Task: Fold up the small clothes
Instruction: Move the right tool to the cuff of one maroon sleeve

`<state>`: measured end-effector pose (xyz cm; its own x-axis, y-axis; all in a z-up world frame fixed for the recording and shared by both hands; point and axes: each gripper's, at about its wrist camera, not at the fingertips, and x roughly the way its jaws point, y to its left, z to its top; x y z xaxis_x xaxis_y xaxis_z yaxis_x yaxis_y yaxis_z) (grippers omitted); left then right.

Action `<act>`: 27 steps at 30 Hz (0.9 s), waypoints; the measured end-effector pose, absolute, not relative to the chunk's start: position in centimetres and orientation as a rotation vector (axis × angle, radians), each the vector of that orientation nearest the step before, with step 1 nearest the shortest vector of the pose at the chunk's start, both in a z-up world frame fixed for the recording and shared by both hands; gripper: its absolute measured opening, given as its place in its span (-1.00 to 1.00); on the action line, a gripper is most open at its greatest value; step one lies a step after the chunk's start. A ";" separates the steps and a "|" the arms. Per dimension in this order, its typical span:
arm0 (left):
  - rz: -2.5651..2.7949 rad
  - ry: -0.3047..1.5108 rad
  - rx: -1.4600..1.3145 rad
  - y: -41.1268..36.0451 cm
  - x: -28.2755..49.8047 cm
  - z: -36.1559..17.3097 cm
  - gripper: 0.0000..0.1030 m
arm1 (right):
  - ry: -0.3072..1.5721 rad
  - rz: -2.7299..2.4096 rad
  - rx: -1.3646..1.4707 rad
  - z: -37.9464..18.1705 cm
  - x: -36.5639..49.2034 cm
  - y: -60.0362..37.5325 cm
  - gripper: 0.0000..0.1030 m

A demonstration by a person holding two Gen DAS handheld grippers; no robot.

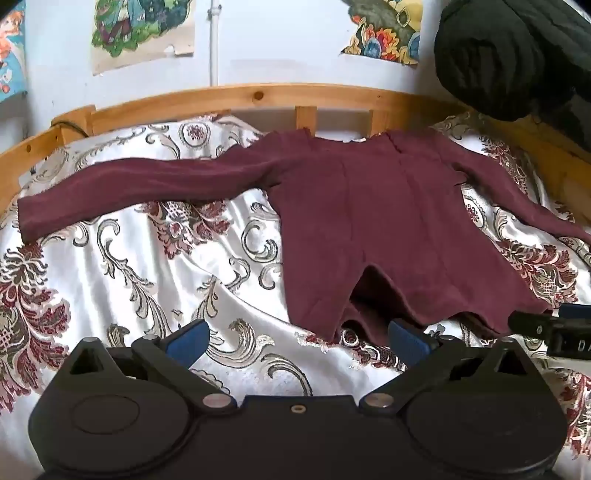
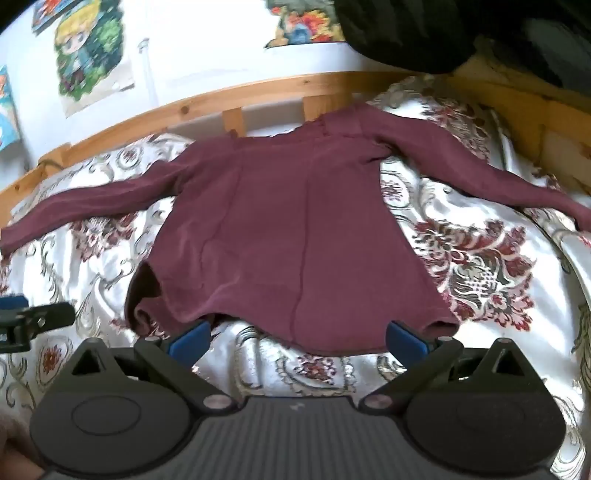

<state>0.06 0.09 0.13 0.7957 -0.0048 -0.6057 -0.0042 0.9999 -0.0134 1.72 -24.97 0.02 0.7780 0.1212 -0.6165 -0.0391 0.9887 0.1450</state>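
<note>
A maroon long-sleeved top (image 1: pixel 369 221) lies spread flat on the patterned bedcover (image 1: pixel 147 266), neck toward the wooden rail, both sleeves stretched out sideways. My left gripper (image 1: pixel 299 334) stands open at the near left corner of the hem, blue pads (image 1: pixel 188 338) wide apart and not pressing cloth. In the right wrist view the top (image 2: pixel 295 229) fills the middle, and my right gripper (image 2: pixel 298 334) is open with the hem's near edge lying between its blue pads (image 2: pixel 406 338). Each gripper shows at the edge of the other's view: the right gripper (image 1: pixel 554 328) and the left gripper (image 2: pixel 29 321).
A wooden bed rail (image 1: pixel 258 98) runs along the far side against a white wall with cartoon posters (image 1: pixel 140 29) and a pipe (image 1: pixel 214 44). A dark bundle of fabric (image 1: pixel 509 59) hangs at the far right. The satin cover is wrinkled left of the top.
</note>
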 end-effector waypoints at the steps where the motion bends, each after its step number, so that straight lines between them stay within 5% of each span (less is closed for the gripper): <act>1: -0.005 0.657 -0.016 0.2 0.1 0.4 0.99 | 0.660 0.072 0.134 0.2 1.8 -25.5 0.99; 15: -0.148 0.584 0.191 -0.5 8.7 5.2 0.99 | 0.550 -0.298 0.206 2.0 8.6 -38.9 0.99; 27: -0.130 0.731 0.107 -0.4 16.3 -4.3 0.99 | 0.600 -0.555 0.623 -0.1 15.5 -51.6 0.99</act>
<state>16.31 -0.42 -4.26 0.7368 -0.0803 -0.6713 0.1551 0.9865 0.0522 15.54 -51.61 -0.11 0.6945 -0.2911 -0.6580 0.6332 0.6814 0.3669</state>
